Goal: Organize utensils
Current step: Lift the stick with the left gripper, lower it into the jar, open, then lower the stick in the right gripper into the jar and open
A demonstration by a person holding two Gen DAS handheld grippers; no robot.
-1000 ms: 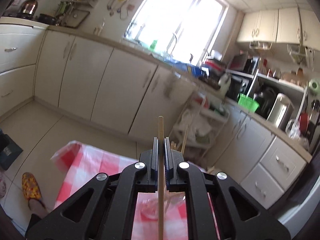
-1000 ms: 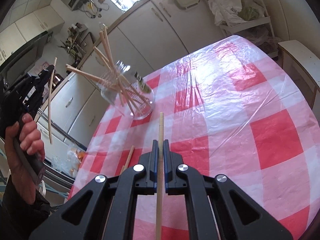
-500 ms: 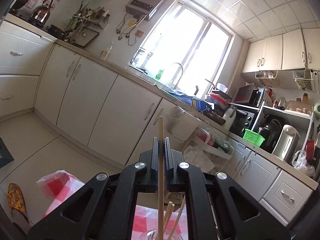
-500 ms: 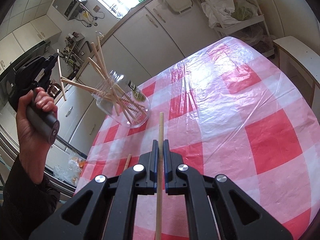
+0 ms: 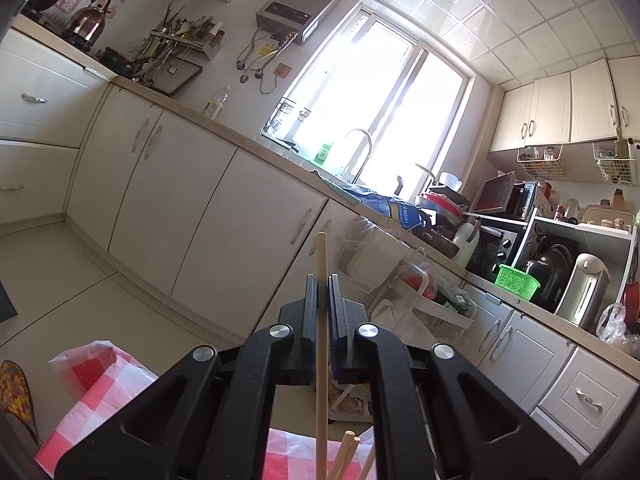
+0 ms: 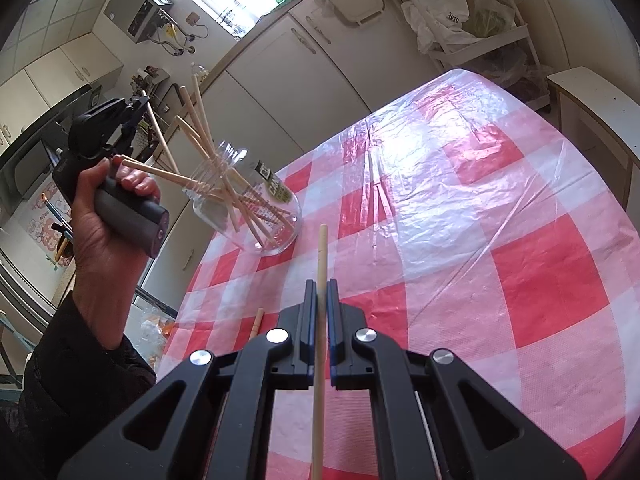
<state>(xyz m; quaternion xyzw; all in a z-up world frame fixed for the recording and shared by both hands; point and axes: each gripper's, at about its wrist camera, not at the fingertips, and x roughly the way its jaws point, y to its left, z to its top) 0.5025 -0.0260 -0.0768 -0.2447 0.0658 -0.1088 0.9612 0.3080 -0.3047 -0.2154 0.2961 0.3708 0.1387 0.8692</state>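
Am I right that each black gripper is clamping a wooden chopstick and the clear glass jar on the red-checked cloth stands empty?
Not quite: the clear glass jar is not empty; the right wrist view shows several wooden chopsticks leaning in it. The rest holds: the left gripper and right gripper each clamp a chopstick.
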